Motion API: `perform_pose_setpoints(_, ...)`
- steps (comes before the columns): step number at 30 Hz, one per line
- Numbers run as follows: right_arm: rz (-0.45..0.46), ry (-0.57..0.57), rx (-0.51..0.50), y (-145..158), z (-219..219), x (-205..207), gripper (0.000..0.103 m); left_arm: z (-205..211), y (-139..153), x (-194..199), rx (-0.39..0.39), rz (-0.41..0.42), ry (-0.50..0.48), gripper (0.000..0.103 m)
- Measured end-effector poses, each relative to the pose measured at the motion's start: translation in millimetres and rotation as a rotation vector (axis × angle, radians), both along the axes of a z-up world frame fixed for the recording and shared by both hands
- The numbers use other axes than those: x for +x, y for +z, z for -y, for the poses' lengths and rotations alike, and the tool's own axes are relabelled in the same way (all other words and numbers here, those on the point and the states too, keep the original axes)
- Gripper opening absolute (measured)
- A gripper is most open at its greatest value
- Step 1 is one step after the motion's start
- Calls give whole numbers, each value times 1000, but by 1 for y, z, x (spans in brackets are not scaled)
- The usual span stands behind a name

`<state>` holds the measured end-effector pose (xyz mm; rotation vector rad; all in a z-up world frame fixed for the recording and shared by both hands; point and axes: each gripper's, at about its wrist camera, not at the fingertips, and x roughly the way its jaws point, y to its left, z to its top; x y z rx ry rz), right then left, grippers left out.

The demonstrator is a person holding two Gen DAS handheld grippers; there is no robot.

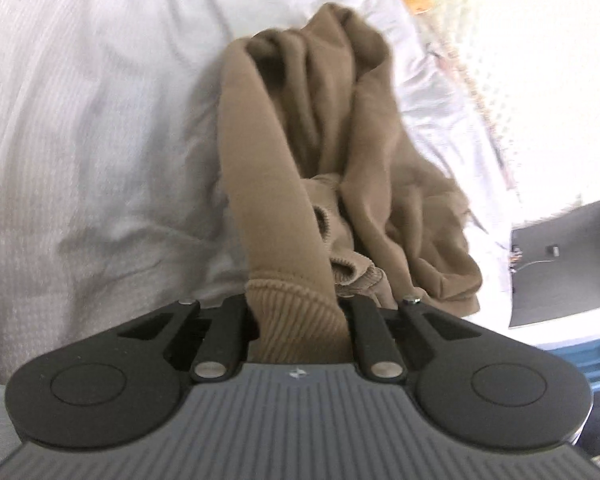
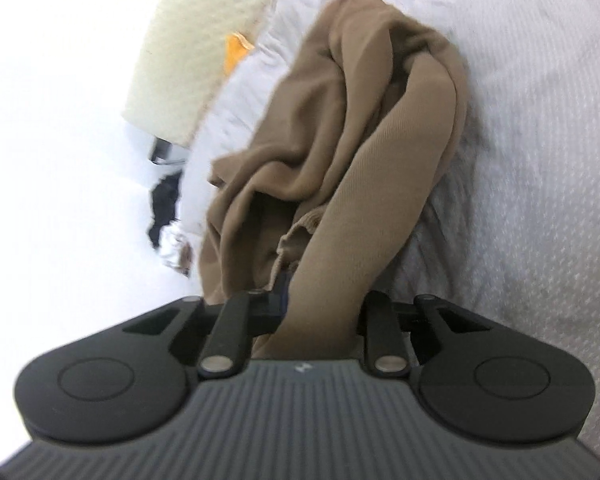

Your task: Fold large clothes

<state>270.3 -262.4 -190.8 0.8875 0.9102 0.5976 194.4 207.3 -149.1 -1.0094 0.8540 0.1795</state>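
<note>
Sweatshirt, tan and bunched, lies on a white bedspread, stretching away from both grippers toward the far side. Left gripper pinches a ribbed cuff; the sleeve's long axis runs straight ahead from its jaws into the heap. Right gripper is clamped on a smooth band of the same fabric, likely the other sleeve. Neither hand looks clearly nearer. A cream knitted blanket lies at the far left in the right wrist view, the surroundings bright and washed out.

No readable text, labels or numbers; only small pale emblem on gripper body, illegible.
</note>
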Motion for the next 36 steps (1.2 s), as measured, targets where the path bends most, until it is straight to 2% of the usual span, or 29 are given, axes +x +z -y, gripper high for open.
perform_pose_setpoints(4,66,-8,51,12,12,-5,21,0,13,-6,-26,32,-9,14)
perform_pose_setpoints(10,123,-10,92,30,20,-27,21,4,52,-29,-34,85,-46,14)
perform_pose_setpoints(12,143,-6,101,39,23,-36,21,8,68,-42,-21,107,-66,14)
perform_pose_setpoints(18,204,13,97,78,32,-76,21,15,101,-97,-66,174,-103,14)
perform_pose_setpoints(21,224,16,99,93,33,-104,21,24,101,-131,-80,193,-110,14)
perform_pose_setpoints(24,206,0,110,93,44,-138,22,32,82,-157,-106,192,-92,14)
perform_pose_setpoints(27,161,-20,109,85,50,-158,22,41,69,-177,-126,174,-20,14)
perform_pose_setpoints(31,125,-49,142,81,52,-158,22,47,72,-172,-129,234,31,15)
perform_pose_setpoints(36,106,-88,217,96,47,-108,22,35,96,-112,-157,270,40,18)
